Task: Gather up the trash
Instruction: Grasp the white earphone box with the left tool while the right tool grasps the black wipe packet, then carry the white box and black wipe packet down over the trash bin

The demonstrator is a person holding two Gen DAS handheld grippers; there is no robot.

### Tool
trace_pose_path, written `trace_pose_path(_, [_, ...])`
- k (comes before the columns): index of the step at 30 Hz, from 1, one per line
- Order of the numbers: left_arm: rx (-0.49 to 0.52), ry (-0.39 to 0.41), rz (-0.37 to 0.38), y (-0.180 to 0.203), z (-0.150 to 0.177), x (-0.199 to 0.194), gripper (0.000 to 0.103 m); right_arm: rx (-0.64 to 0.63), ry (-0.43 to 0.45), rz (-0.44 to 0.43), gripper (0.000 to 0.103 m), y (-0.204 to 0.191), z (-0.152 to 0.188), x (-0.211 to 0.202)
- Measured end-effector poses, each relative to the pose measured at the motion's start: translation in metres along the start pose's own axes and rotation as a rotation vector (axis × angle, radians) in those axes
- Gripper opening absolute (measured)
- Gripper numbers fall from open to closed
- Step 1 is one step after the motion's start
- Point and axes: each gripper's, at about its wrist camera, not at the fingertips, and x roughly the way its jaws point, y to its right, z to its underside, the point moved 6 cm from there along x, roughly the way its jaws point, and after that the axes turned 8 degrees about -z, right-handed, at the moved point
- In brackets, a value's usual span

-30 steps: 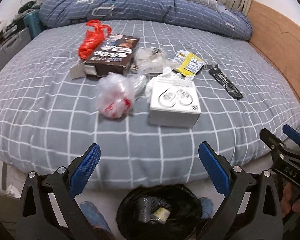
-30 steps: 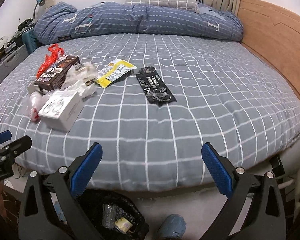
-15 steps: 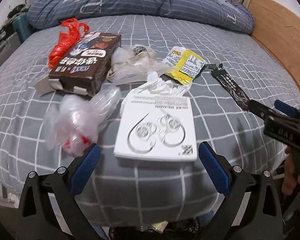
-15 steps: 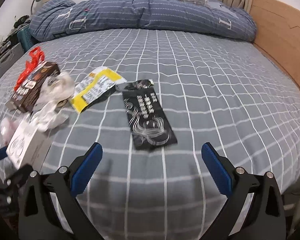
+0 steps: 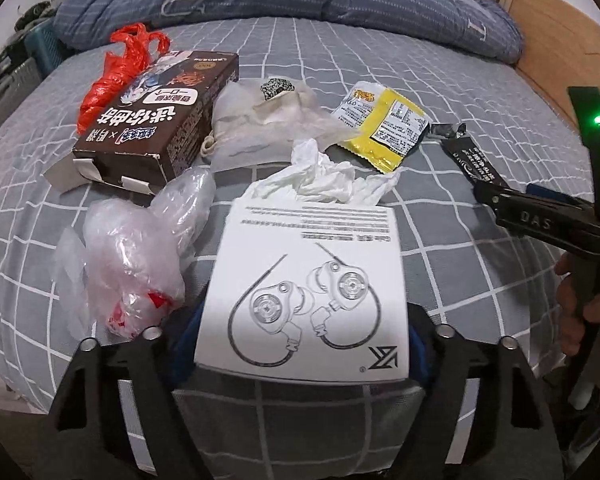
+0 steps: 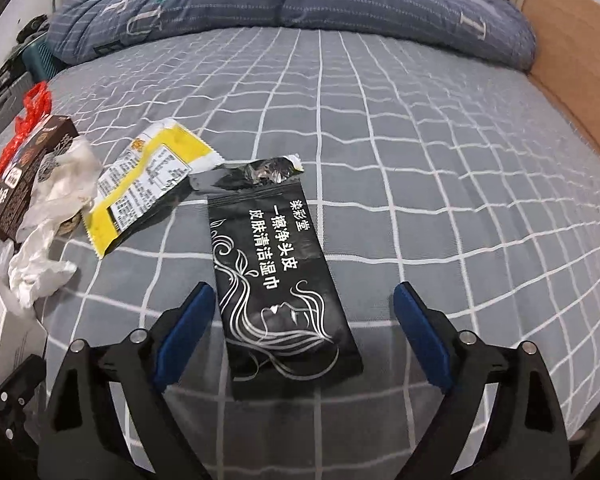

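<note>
Black sachet [image 6: 280,276] reads "一擦净头皮"; right tool [image 6: 312,344] straddles it.

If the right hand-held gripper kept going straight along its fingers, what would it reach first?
The right hand-held gripper would most likely meet the flat black foil sachet with white lettering, which already lies between its open fingers on the grey checked bedsheet. Height above the sheet is unclear.
</note>
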Motion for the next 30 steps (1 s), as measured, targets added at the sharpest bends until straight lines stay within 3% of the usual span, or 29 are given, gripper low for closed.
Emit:
trace_pose_path(5, [0.001,0.001,0.0,0.0,0.0,-0.001,0.069,0.031,-0.031,-0.053,0.06,-0.001,-0.002,0.007])
trace_pose_path(10, [-0.001,0.003,0.006,-0.002,0.004,-0.004,0.069,0.019,-0.046,-0.058,0.046,-0.008,-0.003,0.008])
trace_pose_path(30, [0.011,0.043,0.045,0.0,0.015,-0.038,0.069,0.008,0.03,-0.036,0.044,-0.019,0.004,-0.041])
